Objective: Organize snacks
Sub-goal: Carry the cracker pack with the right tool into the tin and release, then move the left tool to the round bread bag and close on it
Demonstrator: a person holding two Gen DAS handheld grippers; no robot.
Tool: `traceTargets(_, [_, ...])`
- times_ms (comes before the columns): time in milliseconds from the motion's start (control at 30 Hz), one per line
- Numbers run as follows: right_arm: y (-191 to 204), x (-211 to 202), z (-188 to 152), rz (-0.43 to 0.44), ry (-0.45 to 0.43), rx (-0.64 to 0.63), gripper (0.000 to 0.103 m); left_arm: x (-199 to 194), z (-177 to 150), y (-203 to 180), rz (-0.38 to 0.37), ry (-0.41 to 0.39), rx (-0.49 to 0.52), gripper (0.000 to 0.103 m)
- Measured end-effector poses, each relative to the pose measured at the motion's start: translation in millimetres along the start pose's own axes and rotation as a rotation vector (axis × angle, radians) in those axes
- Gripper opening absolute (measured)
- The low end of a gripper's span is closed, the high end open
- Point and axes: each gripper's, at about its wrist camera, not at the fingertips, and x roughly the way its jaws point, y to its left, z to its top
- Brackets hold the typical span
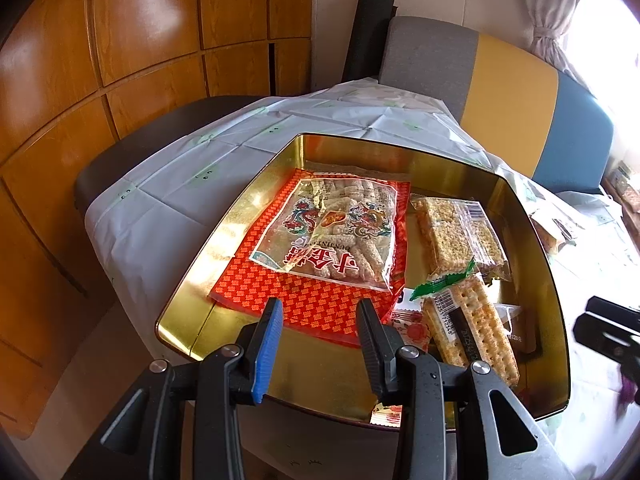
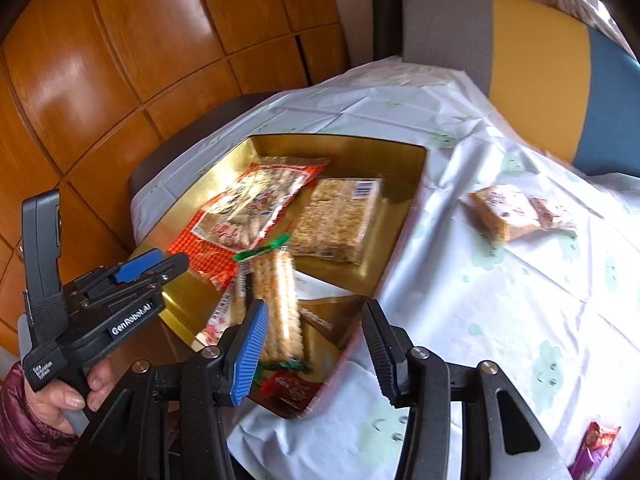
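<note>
- Gold tin tray [image 1: 532, 216] is sitting on the white tablecloth [image 1: 168, 184], holding snacks.
- Inside the tray, a red bag of puffed sticks [image 1: 332, 240] is lying beside a rice bar pack [image 1: 452, 232], with a cracker pack [image 1: 476, 332] at the near side.
- Left gripper [image 1: 320, 312] is hovering over the tray's near edge, fingers partly apart, holding nothing.
- Right gripper [image 2: 316, 316] is hanging over the tray's near corner, fingers partly apart, also holding nothing.
- Only the right view is showing a wrapped cake [image 2: 508, 212] lying outside the tray, a purple candy [image 2: 596, 448] further off, and the hand [image 2: 68, 396] gripping the left tool.
</note>
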Motion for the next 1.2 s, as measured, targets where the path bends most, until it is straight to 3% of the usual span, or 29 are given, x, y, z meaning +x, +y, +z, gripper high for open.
traceTargets(300, [-32.2, -21.4, -7.0, -0.091, -0.031, 0.042, 0.05, -3.0, 0.2, -4.2, 0.002, -0.006, 0.012, 0.039])
traceTargets(733, [-98.0, -51.4, -20.0, -0.317, 0.012, 0.072, 0.05, -7.0, 2.9, -15.7, -0.009, -0.007, 0.045, 0.039])
traceTargets(1000, [-157.9, -68.4, -33.3, -0.484, 0.04, 0.115, 0.05, -15.1, 7.5, -38.3, -0.023, -0.034, 0.121, 0.039])
traceTargets(1133, [-194.0, -74.7, -49.4, -0.563, 0.015, 0.204, 0.05, -20.6, 15.7, -57.3, -0.052, -0.044, 0.171, 0.039])
traceTargets(1200, [-214.4, -74.0, -56.4, -0.573, 0.058, 0.319, 0.05, -22.2, 21.8, -69.0, -0.079, -0.041, 0.189, 0.039])
